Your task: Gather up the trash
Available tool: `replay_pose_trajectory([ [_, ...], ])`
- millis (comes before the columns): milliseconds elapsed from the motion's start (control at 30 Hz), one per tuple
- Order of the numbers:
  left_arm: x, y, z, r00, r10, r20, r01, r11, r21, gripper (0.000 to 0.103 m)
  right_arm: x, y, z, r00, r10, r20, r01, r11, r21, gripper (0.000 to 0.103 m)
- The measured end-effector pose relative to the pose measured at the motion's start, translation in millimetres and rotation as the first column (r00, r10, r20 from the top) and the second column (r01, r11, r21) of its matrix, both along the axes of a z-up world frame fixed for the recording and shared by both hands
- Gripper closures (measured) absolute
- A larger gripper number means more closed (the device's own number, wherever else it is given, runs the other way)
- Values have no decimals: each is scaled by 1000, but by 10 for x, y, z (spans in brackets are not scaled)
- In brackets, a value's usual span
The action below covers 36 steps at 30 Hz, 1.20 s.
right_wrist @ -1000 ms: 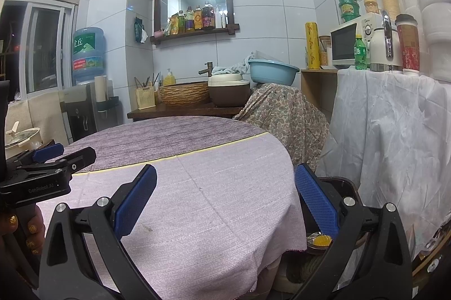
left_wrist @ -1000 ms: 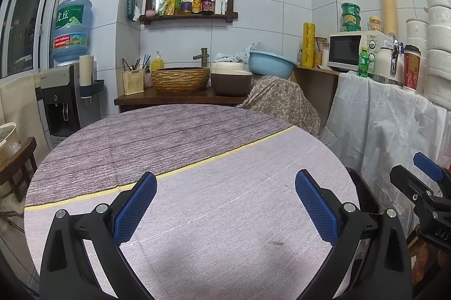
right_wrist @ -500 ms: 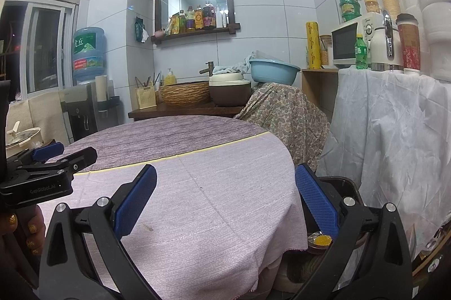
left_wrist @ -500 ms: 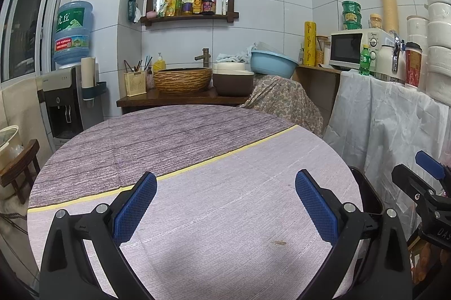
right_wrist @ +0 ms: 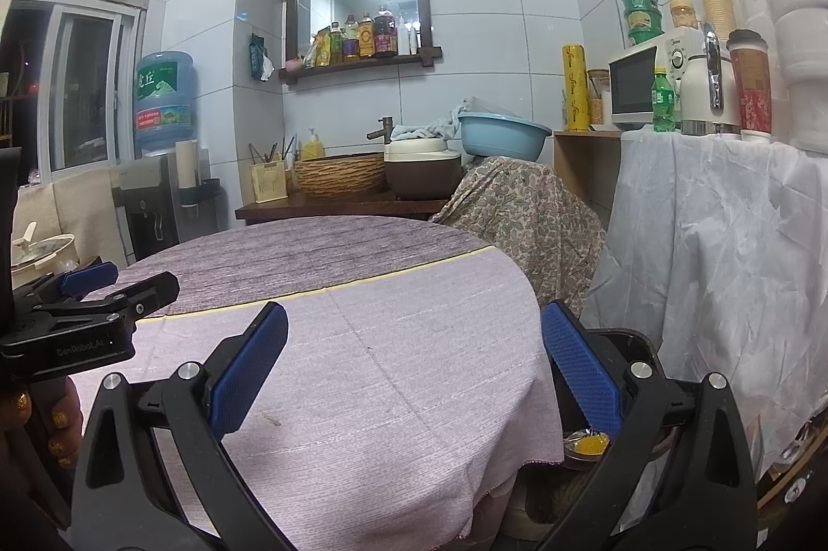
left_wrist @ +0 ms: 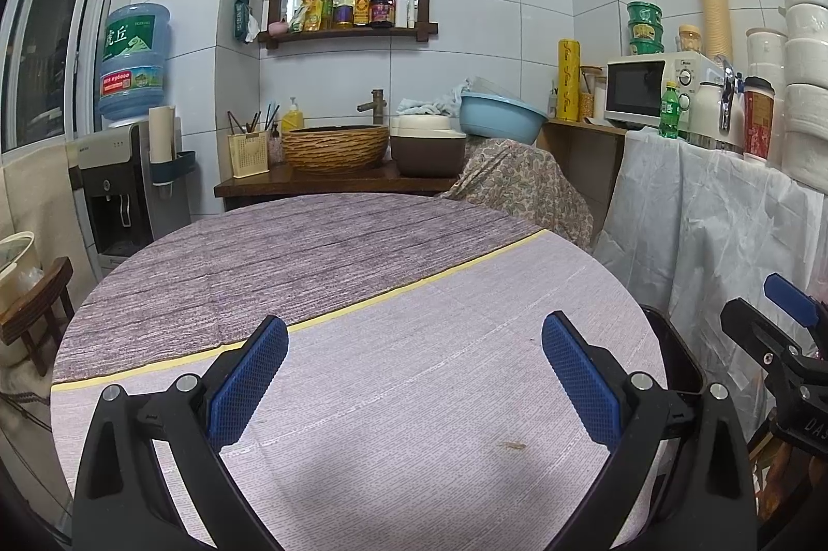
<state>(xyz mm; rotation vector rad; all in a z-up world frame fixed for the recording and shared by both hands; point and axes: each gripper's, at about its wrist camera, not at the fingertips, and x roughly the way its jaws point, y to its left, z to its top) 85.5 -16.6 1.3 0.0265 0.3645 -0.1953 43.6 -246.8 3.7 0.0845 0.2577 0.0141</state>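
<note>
One crumb (left_wrist: pixel 511 446) between left claw (left_wrist: pixel 414 375) pads.

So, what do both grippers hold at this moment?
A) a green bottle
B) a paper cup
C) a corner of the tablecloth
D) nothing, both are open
D: the left gripper and the right gripper both stand wide open over the tablecloth, with nothing between their blue pads.
</note>
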Motion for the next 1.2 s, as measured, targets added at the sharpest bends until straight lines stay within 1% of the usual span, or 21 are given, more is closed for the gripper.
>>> replay_pose_trajectory([
  [567, 17, 13, 5, 1000, -4, 0, 4, 1000, 0, 6, 10, 5, 20, 1000, -1, -8, 1, 1000, 15, 6],
  [733, 31, 33, -7, 1000, -12, -6, 12, 1000, -21, 5, 13, 1, 22, 1000, -1, -9, 1, 1000, 14, 6],
  [933, 14, 9, -9, 1000, 0, 0, 0, 1000, -1, 5, 18, -6, 24, 1000, -5, -10, 5, 1000, 16, 6],
  [1200, 0, -3, -10, 1000, 0, 0, 0, 1000, 2, 5, 24, -6, 18, 1000, -2, -12, 2, 1000, 15, 6],
])
